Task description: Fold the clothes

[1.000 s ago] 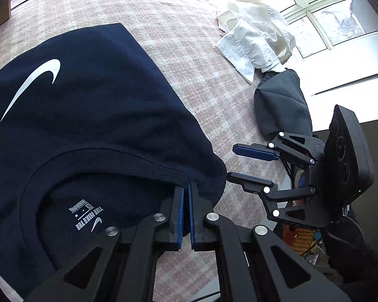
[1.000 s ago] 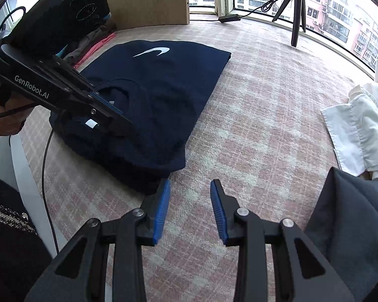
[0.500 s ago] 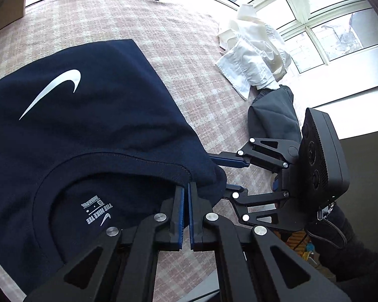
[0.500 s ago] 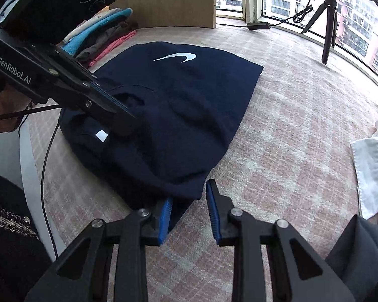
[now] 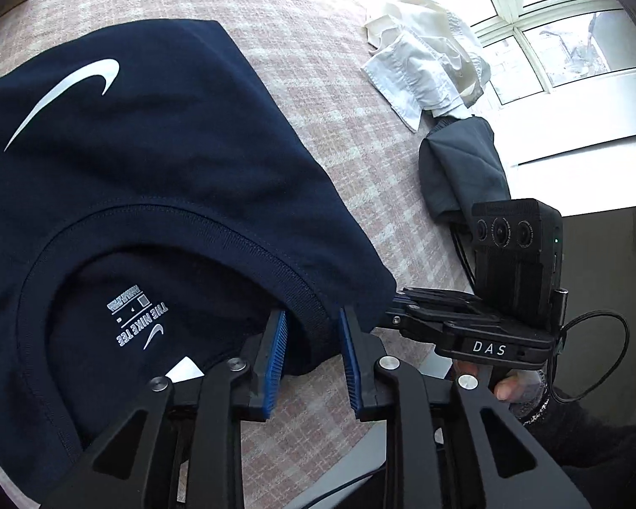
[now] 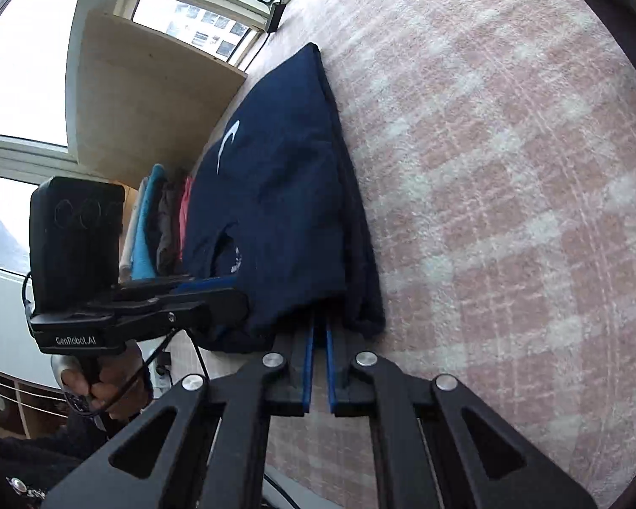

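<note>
Left wrist view: left gripper (image 5: pixel 311 331) fingers spread, collar of navy shirt (image 5: pixel 148 161) between them; right gripper (image 6: pixel 320 331) pinches its edge.

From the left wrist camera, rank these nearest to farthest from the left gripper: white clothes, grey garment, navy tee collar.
1. navy tee collar, between the left gripper fingers.
2. grey garment, ahead on the right.
3. white clothes, beyond it by the window.

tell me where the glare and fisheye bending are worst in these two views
Left wrist view: the windows blow out white at upper right, washing out the white shirt; the navy tee stays sharp, its neck print readable. Right wrist view: window panes at left are overexposed, the checked cloth curves strongly toward the rim, and dark vignetting fills the corners.
</note>
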